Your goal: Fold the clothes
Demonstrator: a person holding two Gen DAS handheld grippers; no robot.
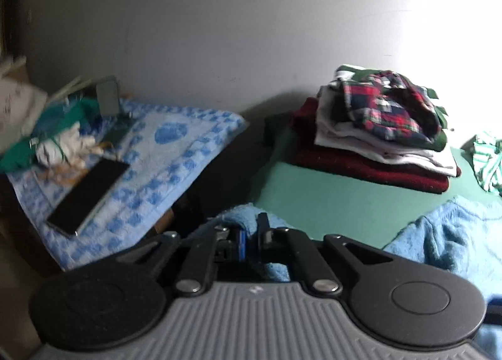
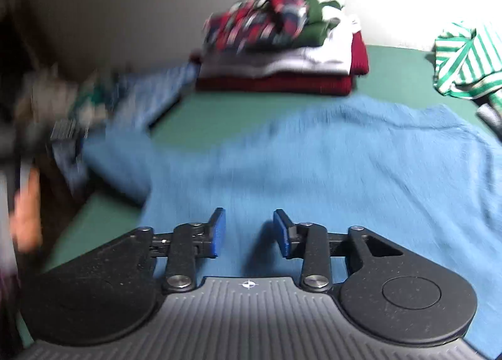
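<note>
A light blue garment point(image 2: 313, 156) lies spread flat on the green surface point(image 2: 219, 112). My right gripper point(image 2: 249, 231) is open and empty just above its near part. My left gripper point(image 1: 251, 234) is shut on a fold of the same blue garment point(image 1: 455, 234) at the surface's left edge. A pile of folded clothes point(image 1: 376, 128), dark red at the bottom, white in the middle and plaid on top, stands at the back; it also shows in the right wrist view point(image 2: 276, 46).
A green-and-white striped garment point(image 2: 464, 59) lies crumpled at the back right. Left of the surface, a blue patterned towel point(image 1: 150, 165) carries a black phone point(image 1: 88, 197) and a heap of clutter point(image 1: 47, 128). A pale wall stands behind.
</note>
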